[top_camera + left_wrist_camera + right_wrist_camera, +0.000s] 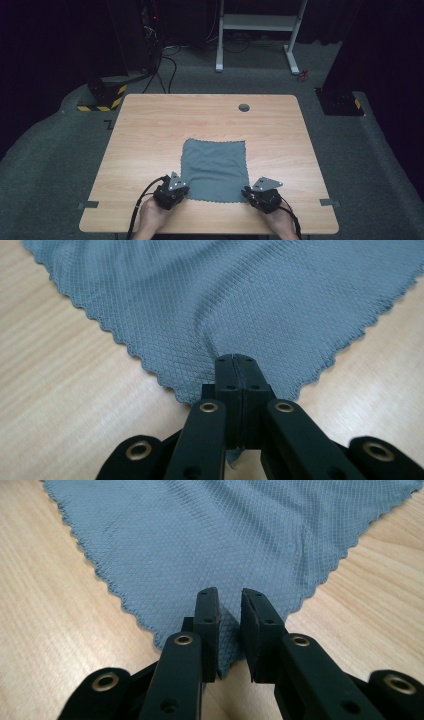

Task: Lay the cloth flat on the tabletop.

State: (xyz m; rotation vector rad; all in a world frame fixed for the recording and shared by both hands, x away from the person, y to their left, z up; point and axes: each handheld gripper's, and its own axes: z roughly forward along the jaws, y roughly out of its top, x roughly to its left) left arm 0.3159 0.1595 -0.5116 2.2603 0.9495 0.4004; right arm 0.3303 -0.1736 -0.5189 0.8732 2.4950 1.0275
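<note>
Grey microfibre cloth [215, 170] is spread flat on the wooden counter [150, 130], near the person's edge, with its near edge run from 9 to 3 o'clock between the two tongs. From each set of tongs the cloth is spread away toward 12 o'clock. The near-left corner is pinched in the left tongs [235, 362], jaws clenched tight on the fabric, a small pucker raised ahead of them. The near-right corner is straddled by the right tongs [230, 597], jaws narrowly parted and not yet pressed; closing is judged still needed there before any lift or fold. Cloth seen as diamond-weave, scalloped edges, roughly square.
</note>
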